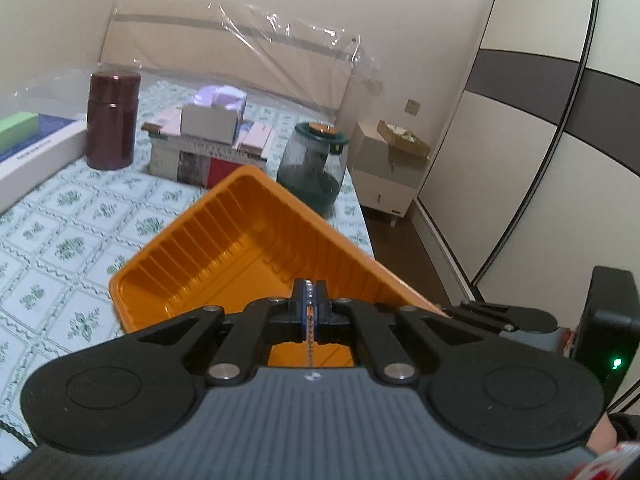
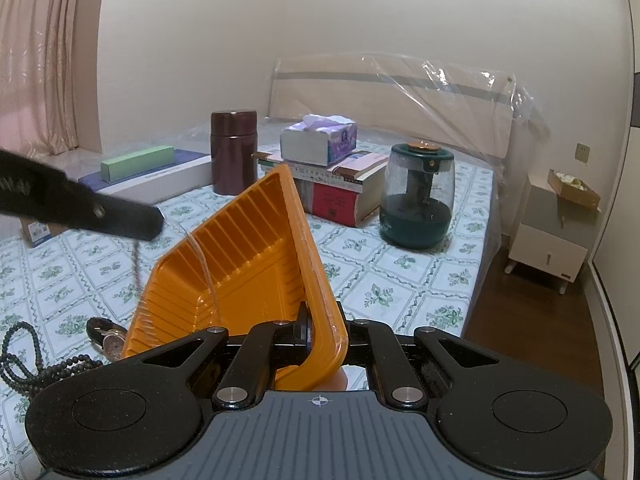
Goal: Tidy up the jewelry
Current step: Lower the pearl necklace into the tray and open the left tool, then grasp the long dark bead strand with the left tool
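My left gripper (image 1: 310, 300) pinches chain (image 1: 309, 320) over orange tray (image 1: 192, 264) (tray empty); right gripper (image 2: 310, 330) clamps its rim; bead necklace (image 2: 24, 356), watch (image 2: 106, 336) left on bed.

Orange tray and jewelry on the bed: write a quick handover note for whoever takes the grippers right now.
Left gripper: shut on a thin chain, held over the orange tray.
Right gripper: shut on the tray's rim, tipping it up off the floral bedspread.
On the bedspread beside the tray: dark bead necklace, wristwatch.
Done: tray raised, chain picked up.
Left: drop the chain in the tray, then collect the beads and watch.
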Tool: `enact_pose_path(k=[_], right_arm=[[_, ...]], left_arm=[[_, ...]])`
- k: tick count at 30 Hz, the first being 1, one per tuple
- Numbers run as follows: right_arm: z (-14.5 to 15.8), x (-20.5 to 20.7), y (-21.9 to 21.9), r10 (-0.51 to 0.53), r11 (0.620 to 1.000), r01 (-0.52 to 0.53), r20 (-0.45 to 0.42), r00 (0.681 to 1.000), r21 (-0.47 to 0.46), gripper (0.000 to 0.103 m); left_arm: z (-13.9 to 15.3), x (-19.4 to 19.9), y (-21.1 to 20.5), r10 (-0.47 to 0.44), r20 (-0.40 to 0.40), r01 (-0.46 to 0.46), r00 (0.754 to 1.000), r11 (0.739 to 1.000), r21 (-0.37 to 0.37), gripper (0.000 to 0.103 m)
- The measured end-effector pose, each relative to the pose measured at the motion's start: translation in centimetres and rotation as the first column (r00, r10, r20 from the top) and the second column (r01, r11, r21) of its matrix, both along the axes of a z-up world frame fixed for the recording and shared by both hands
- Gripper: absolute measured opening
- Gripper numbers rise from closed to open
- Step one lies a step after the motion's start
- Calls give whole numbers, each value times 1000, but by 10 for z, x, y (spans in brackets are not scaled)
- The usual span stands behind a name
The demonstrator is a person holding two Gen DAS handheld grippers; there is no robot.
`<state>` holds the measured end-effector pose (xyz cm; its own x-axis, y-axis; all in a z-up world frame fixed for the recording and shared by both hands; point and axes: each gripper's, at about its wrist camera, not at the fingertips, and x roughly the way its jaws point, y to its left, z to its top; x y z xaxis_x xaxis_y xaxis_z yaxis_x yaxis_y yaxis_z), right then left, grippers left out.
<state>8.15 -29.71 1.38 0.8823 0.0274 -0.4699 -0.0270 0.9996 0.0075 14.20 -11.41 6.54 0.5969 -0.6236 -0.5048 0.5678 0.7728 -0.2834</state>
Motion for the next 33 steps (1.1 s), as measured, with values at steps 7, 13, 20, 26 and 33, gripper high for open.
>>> enact_pose_path(k=[7, 13, 20, 26, 33], right_arm=[[-1, -1, 0, -1, 1000, 1, -1, 1000, 1, 8], [-1, -1, -1, -2, 1000, 2, 0, 1000, 2, 8], [-1, -1, 0, -2, 1000, 2, -1, 1000, 2, 8], [-1, -2, 0, -1, 1000, 1, 0, 1000, 1, 8], [-1, -3, -1, -2, 1000, 2, 0, 1000, -1, 8]], left_arm=[[-9, 3, 4, 22, -20, -22, 1000, 1000, 12, 5], [-6, -7, 39, 138, 12, -138, 990, 990, 21, 11], [-13, -30, 101, 335, 29, -337, 942, 940, 60, 20], [-20, -49, 146, 467, 34, -468, 884, 880, 84, 20], [-39, -71, 179, 550, 38, -548, 834, 821, 161, 21]])
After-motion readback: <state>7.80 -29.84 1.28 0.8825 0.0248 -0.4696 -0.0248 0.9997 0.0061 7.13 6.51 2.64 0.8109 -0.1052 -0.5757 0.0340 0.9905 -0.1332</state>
